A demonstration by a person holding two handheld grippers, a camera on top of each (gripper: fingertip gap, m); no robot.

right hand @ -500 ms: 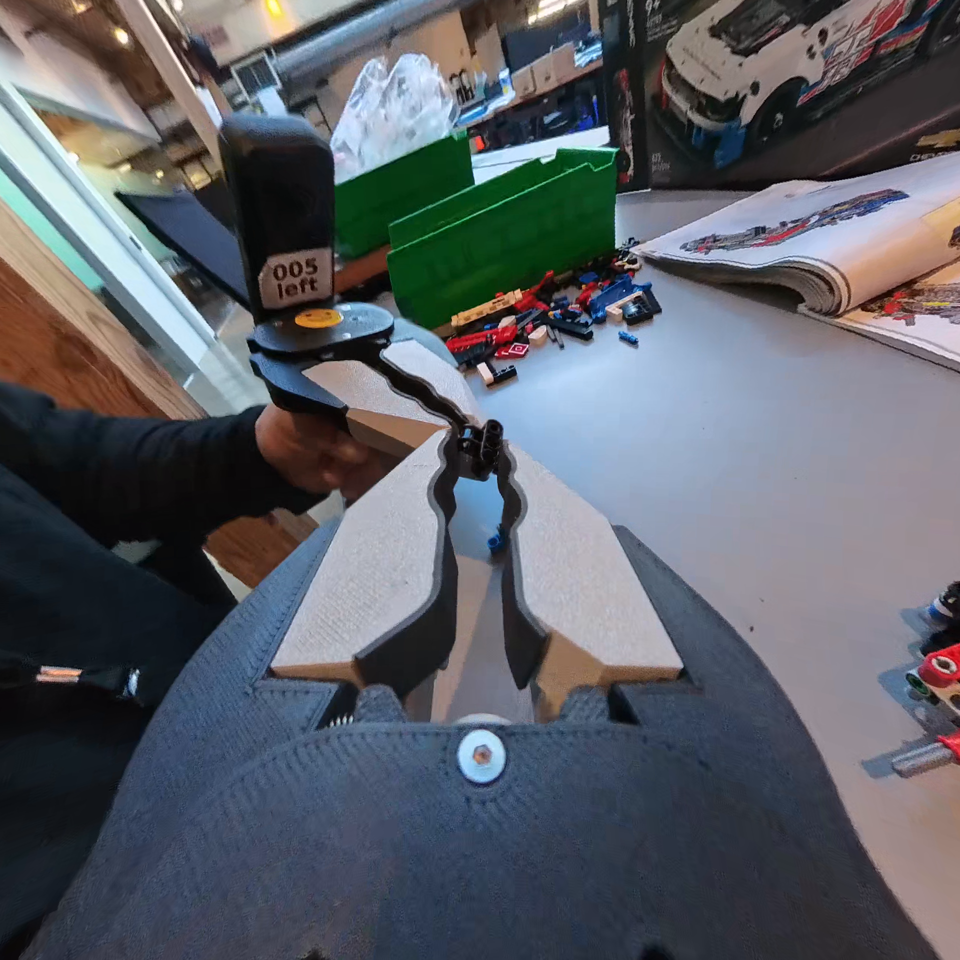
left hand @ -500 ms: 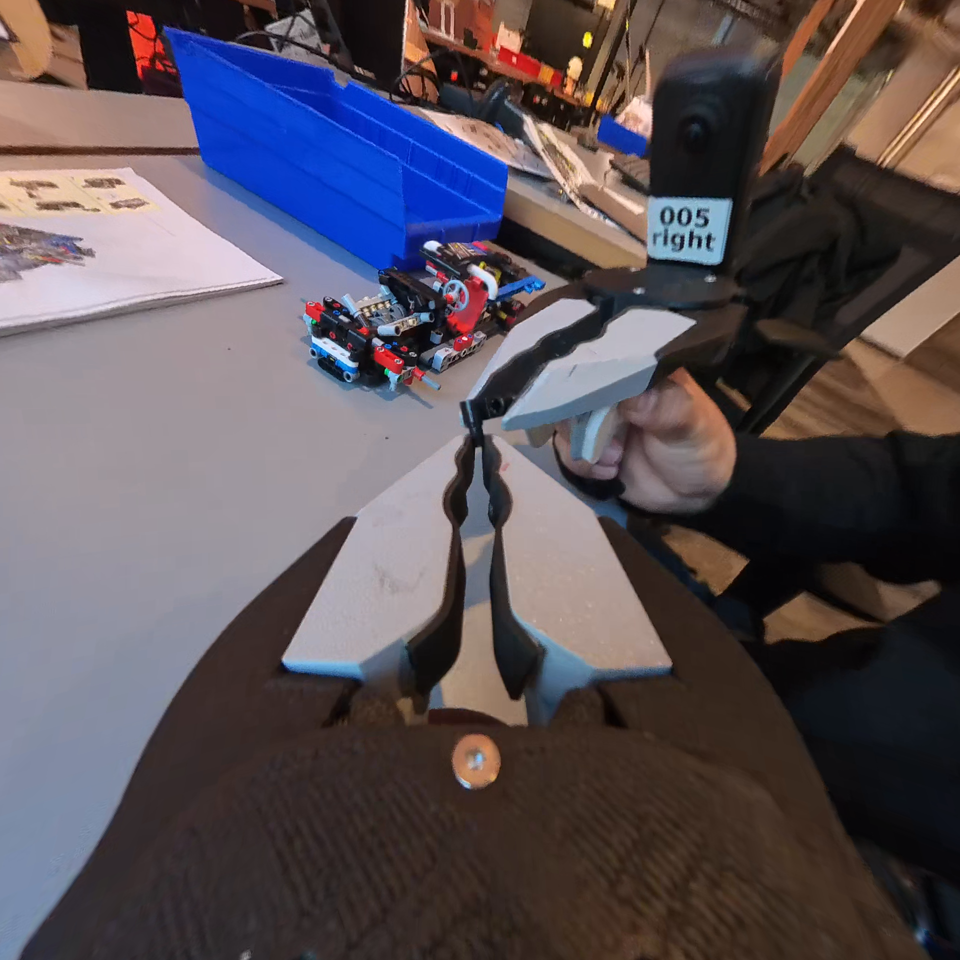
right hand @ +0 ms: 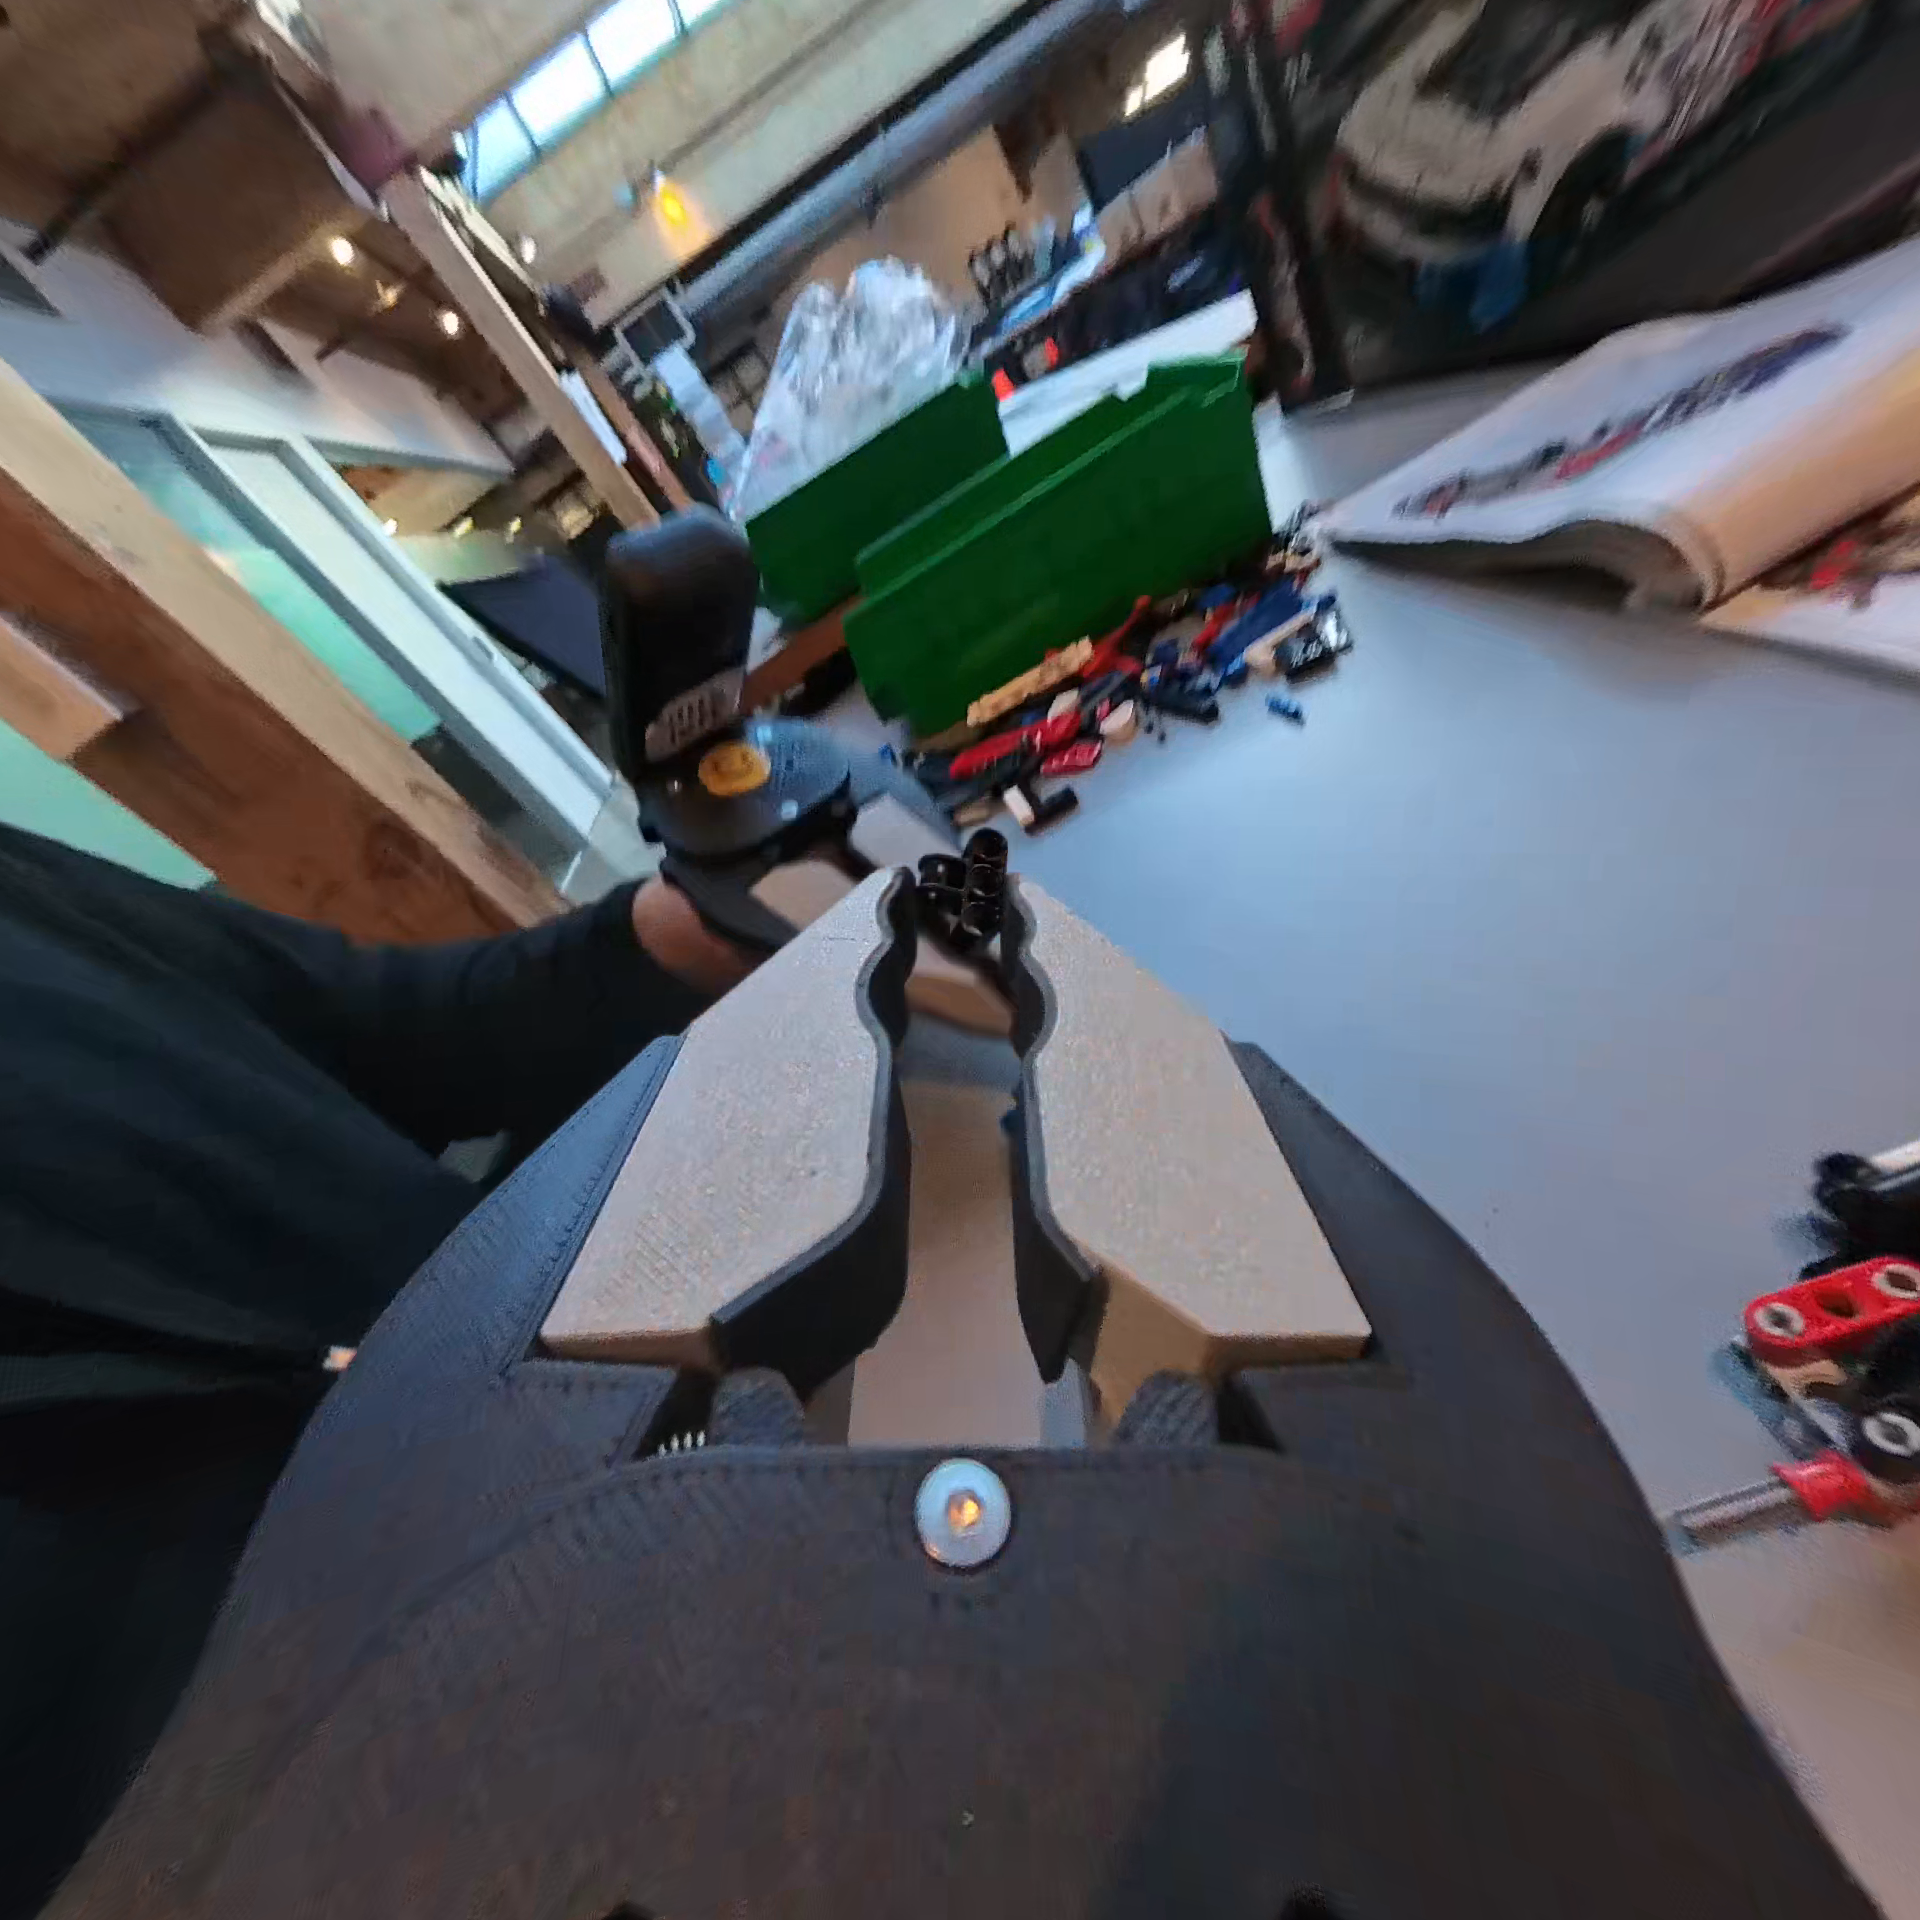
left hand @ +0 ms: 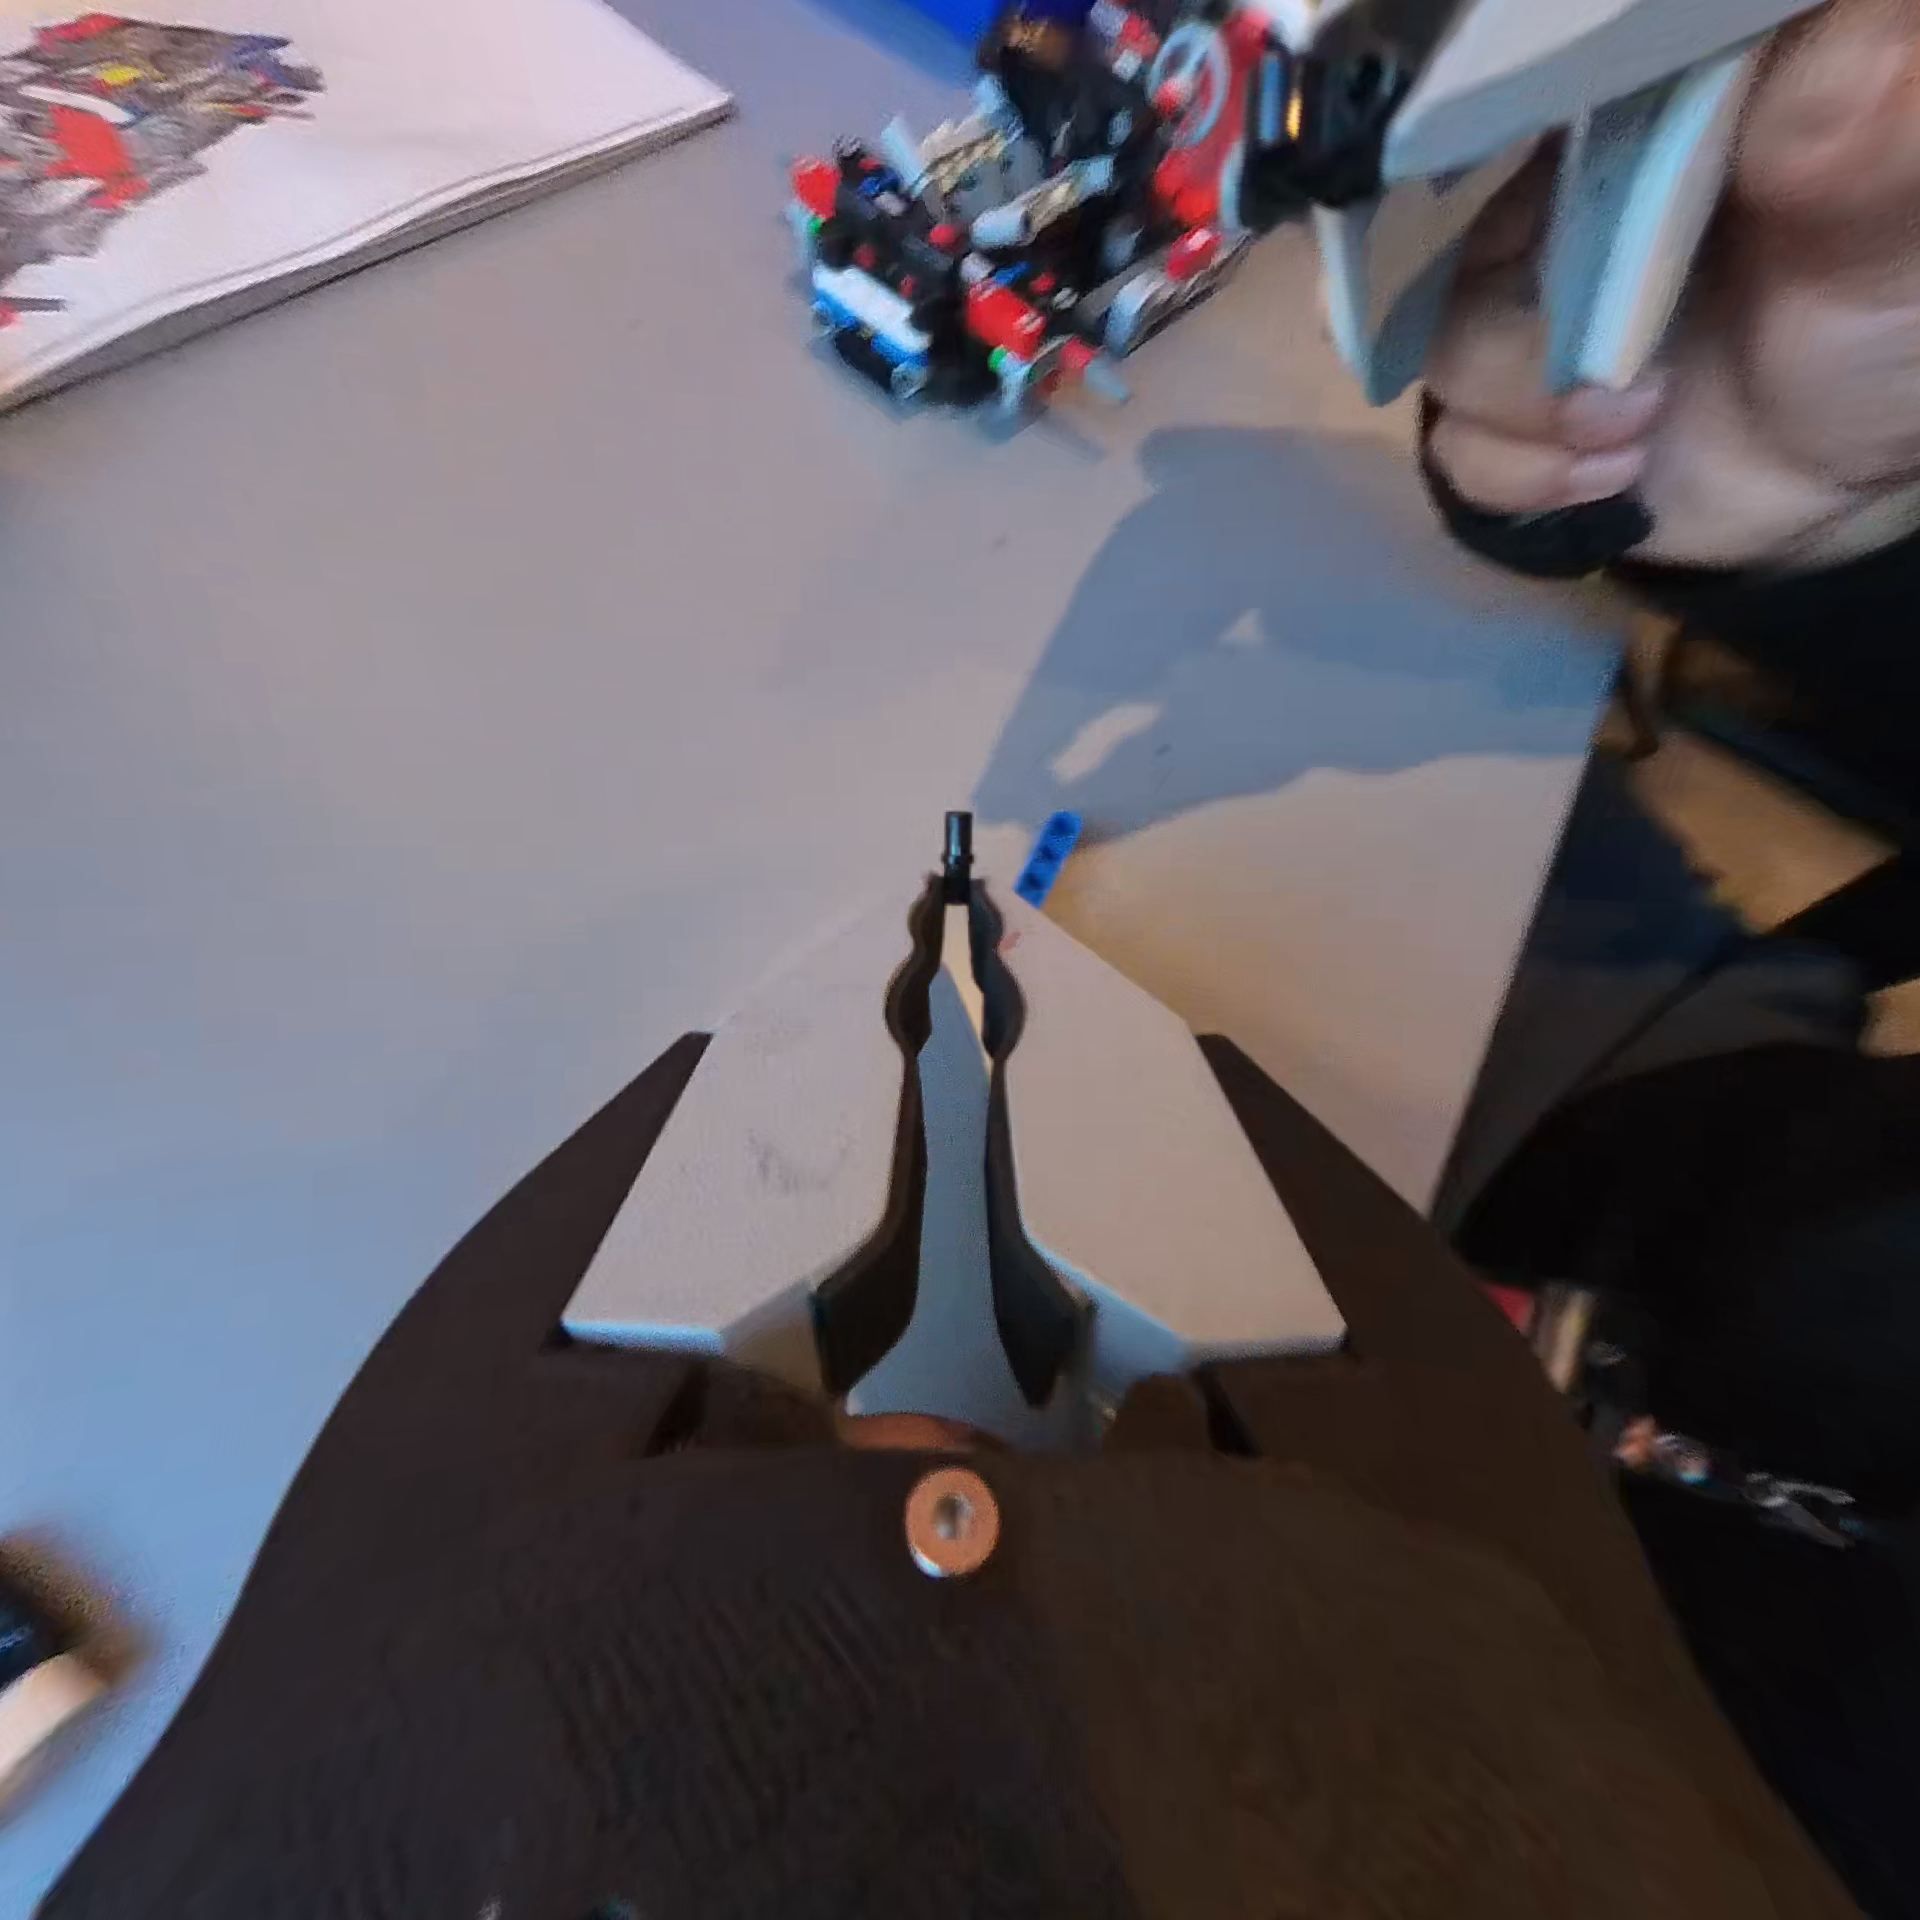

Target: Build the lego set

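My left gripper is shut on a small black pin that sticks out past its tips, above the grey table. My right gripper is shut on a black connector piece; it also shows at the top right of the left wrist view, held by a hand. The part-built model, red, black, grey and blue, stands on the table beyond the left gripper, and its edge shows at the right of the right wrist view. A small blue piece lies just right of the pin.
An open instruction booklet lies at the far left; it also shows in the right wrist view. A pile of loose pieces lies before green bins. The table's edge runs down the right. One gripper's finger ends stand about 11 centimeters off the other's.
The two grippers have drawn apart: the black connector stays in the right gripper and the black pin in the left. The left gripper has tilted down toward the table. Both views are blurred by motion.
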